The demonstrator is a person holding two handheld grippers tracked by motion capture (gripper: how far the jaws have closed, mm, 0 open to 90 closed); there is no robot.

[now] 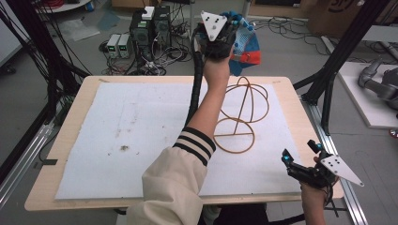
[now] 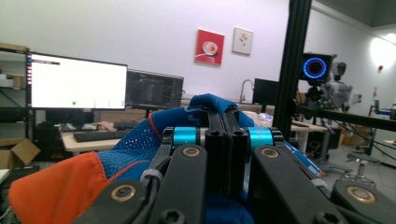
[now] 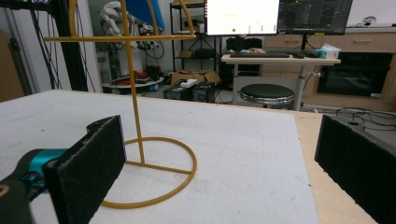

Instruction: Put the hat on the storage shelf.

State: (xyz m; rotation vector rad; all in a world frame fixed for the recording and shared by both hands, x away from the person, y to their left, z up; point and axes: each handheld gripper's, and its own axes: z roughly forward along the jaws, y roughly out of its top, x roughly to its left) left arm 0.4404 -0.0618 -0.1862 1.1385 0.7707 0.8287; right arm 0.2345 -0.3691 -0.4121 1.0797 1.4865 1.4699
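- A wooden table (image 1: 61,140) bears a white, stained mat (image 1: 126,136).
- Beyond the table's far edge, the grey floor (image 1: 42,56) carries tangled cables (image 1: 164,56) and black and white power units (image 1: 141,33).
- Black frame struts (image 1: 342,51) rise at the table's right side.
- Ahead in the left gripper view, a white wall (image 2: 140,32) bears two small pictures (image 2: 209,46), above desks with two monitors (image 2: 77,87) and a keyboard (image 2: 98,136).
- Ahead in the right gripper view stand a round stool (image 3: 268,95), a light desk (image 3: 280,59) and a dark shelf rack (image 3: 194,32).
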